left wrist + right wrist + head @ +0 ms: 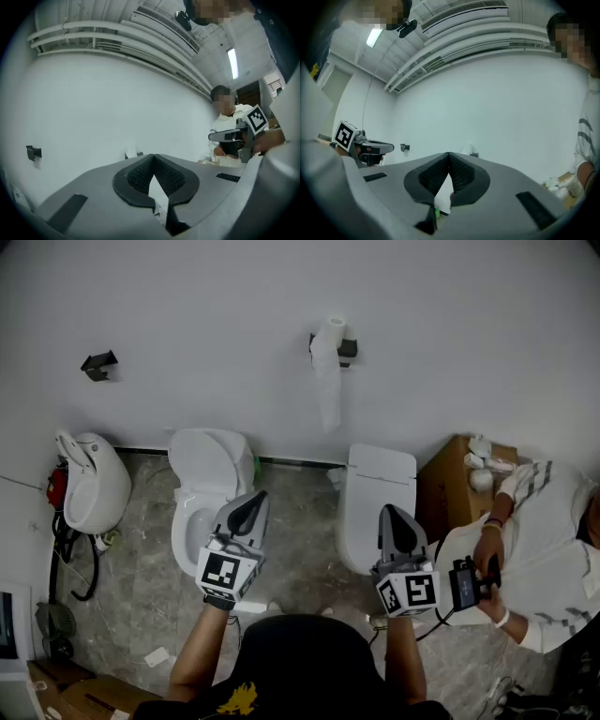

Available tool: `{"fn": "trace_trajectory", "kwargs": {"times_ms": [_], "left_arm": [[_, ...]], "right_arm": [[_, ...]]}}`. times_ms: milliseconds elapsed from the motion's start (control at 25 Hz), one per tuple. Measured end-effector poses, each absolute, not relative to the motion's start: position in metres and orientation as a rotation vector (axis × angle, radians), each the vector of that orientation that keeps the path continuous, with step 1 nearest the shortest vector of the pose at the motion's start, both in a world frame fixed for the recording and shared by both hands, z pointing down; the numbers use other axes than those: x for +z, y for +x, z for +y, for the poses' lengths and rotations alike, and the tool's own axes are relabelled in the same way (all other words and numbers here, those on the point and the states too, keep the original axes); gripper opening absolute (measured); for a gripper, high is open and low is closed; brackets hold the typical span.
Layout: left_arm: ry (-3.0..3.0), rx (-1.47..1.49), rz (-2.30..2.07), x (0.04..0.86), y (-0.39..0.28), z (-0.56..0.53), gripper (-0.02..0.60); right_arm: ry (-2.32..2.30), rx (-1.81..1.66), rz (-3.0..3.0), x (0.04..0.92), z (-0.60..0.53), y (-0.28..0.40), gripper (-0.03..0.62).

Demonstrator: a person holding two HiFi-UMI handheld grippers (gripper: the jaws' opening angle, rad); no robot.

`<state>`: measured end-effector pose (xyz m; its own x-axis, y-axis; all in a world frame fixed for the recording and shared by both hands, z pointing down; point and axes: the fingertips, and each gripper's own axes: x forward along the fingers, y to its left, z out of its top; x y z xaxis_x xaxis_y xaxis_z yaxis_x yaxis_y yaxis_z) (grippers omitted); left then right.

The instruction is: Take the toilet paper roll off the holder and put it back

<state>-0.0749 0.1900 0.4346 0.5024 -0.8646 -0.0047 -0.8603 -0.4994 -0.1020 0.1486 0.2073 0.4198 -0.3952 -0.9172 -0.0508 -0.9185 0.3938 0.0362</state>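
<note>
One toilet paper roll (330, 334) is hung on one holder (347, 349) at upper centre; two toilets (208, 486) (380, 491) are seen below; left gripper (251, 503) and right gripper (392, 515) are held clenched, empty

Toilet paper roll (330, 334): soft white paper, matt.
Holder (348, 348): dark, possibly metal; finish not made out.
Wall (187, 306): smooth, matt white paint is seen.
Toilet (208, 460): glossy white ceramic.
Floor (141, 554): polished grey veined stone.
Box (448, 488): plain brown cardboard.

Two toilets (208, 465) (380, 488), one toilet paper roll (329, 335), one cardboard box (450, 486) — two hand-held grippers (255, 501) (390, 514).
</note>
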Motion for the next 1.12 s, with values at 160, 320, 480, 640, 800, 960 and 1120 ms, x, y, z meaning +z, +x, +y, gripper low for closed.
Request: {"fn": "trace_trajectory", "kwargs": {"times_ms": [160,320,480,640,800,960,1120], "left_arm": [[-2.645,-0.075,1.505,0.440,-0.075,0.189,0.017],[-2.651,-0.091,1.504,0.441,-0.075,0.186,0.018],[-2.653,-0.108,1.508,0.442,-0.076,0.184,0.017],[-2.648,-0.123,1.502,0.445,-0.077,0.181,0.017],[-2.644,-0.117,1.514,0.442,-0.083,0.179,0.017],[-2.640,-0.123,1.516,0.443,-0.091,0.179,0.018],[-2.638,-0.124,1.522,0.443,-0.098,0.176,0.017]], "right_arm": [[-1.729,0.094,2.596,0.419,0.203,0.151,-0.002],[-1.736,0.051,2.570,0.420,0.200,0.156,-0.002],[-1.725,0.082,2.568,0.418,0.199,0.154,-0.002],[-1.710,0.099,2.578,0.416,0.195,0.150,-0.002],[-1.701,0.098,2.585,0.416,0.192,0.145,0.002],[-1.698,0.099,2.586,0.417,0.190,0.138,0.016],[-1.687,0.108,2.596,0.415,0.190,0.132,0.058]]}}
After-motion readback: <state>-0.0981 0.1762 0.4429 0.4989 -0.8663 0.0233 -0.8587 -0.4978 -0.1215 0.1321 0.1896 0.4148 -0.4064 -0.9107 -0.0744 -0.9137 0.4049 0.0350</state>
